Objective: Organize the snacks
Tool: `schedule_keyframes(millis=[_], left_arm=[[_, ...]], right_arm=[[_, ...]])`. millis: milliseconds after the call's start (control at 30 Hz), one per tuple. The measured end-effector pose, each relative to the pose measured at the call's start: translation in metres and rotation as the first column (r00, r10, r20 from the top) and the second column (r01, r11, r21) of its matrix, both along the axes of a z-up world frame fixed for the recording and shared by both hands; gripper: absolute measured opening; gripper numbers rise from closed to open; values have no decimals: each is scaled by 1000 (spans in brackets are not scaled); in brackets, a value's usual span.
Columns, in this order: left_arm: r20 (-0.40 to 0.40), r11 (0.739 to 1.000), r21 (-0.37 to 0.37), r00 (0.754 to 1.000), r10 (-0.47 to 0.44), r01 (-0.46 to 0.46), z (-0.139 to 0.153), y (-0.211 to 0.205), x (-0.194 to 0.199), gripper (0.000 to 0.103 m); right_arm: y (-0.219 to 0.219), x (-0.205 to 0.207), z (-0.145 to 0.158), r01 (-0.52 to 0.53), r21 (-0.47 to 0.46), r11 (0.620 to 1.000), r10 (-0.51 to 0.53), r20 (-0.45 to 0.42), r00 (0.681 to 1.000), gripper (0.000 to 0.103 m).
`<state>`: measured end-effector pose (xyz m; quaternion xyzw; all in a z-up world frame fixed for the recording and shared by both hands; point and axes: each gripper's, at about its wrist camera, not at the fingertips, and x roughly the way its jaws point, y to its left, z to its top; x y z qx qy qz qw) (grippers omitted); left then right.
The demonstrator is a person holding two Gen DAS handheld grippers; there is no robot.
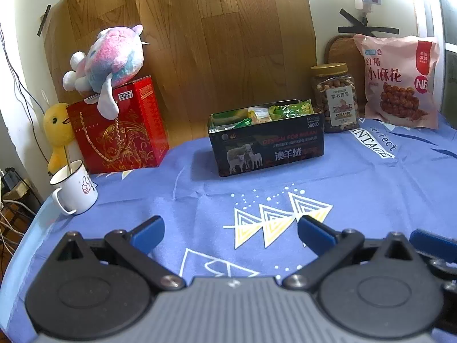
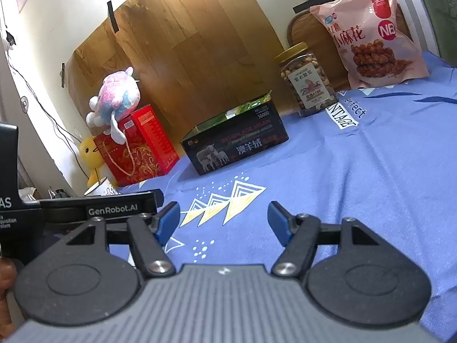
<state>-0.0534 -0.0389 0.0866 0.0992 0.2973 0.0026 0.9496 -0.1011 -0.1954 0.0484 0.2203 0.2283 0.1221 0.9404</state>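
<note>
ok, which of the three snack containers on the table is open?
The black tin with the sheep picture: no lid on it, packets showing inside. The nut jar is capped and the pink bag is sealed.

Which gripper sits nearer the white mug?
Left. The left gripper has the white mug just ahead to its left; from the right gripper the mug lies beyond the left gripper's body.
</note>
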Motion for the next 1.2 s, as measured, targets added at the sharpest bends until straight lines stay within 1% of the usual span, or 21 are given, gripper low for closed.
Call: schedule_keyframes(millis=[167,467,567,633,800,1000,1200], left_arm=[[-10,1000,3,1000,-7,7,-2,0,2,103],[6,1000,5,1000,-16,16,4,-5,-1,103],[-1,1000,1,1000,-22,22,4,-5,-1,103],[2,1000,1,1000,-21,21,4,-4,-1,103],[-5,999,-34,1000,-25,25,4,-4,3,103],[-7,1000,1,1000,-31,31,0,-10,3,103],[-44,1000,-16,999,-12,12,-5,-2,7,103]], right_arm=[[1,-1,-1,5,-8,1000,-5,-9,1000,70],[1,-7,4,24,-10,1000,-24,2,1000,70],[2,-9,4,29,-13,999,-29,6,1000,70],[2,-7,3,34,-18,999,-34,-2,999,70],[2,-5,0,43,-30,999,-44,-24,999,70],[-3,-9,1,63,-30,998,-63,-13,998,70],[2,-3,-3,35,-30,999,-35,-25,999,70]])
